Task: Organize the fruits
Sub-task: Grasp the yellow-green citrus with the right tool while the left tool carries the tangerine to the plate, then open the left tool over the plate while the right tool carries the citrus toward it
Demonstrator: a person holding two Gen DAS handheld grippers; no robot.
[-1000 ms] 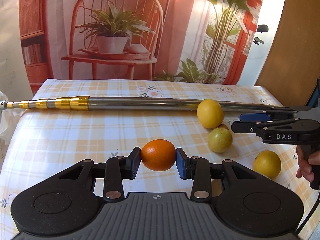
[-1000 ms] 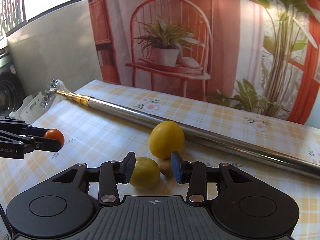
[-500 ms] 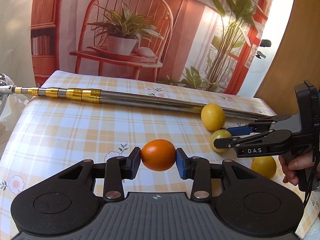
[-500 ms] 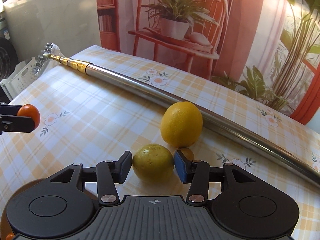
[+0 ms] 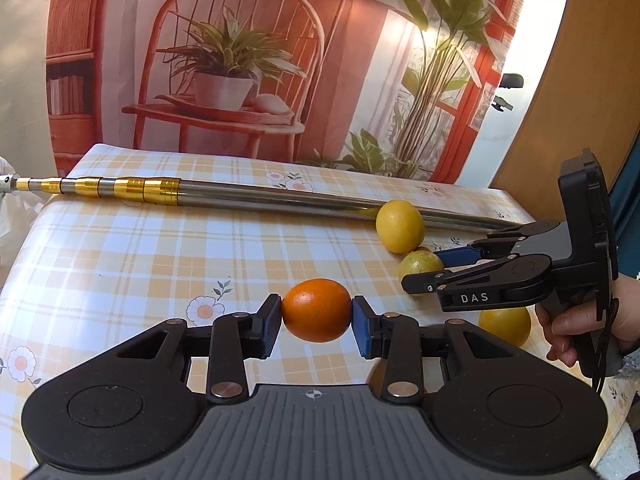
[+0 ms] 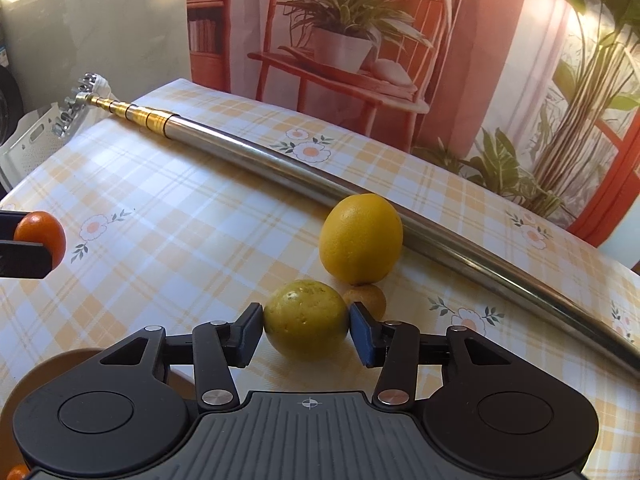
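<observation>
My left gripper (image 5: 316,322) is shut on an orange (image 5: 316,316) and holds it above the checked tablecloth (image 5: 160,264). The same orange (image 6: 40,236) shows at the left edge of the right wrist view. My right gripper (image 6: 306,330) has both pads against a yellow-green round fruit (image 6: 306,324) that rests on the cloth. In the left wrist view that gripper (image 5: 424,268) reaches in from the right around the fruit (image 5: 418,264). A big lemon (image 6: 360,238) and a small brownish fruit (image 6: 368,298) sit just behind it.
A long steel pole (image 5: 260,198) with gold rings lies across the back of the table, touching the lemon (image 5: 400,226). Another yellow fruit (image 5: 504,324) lies under the right gripper's body. A brown round rim (image 6: 52,364) shows bottom left, a white crate (image 6: 28,136) beyond the table's left end.
The right gripper moved forward around the yellow-green fruit and its jaws closed onto it. The left gripper kept the orange and shifted its view slightly.
</observation>
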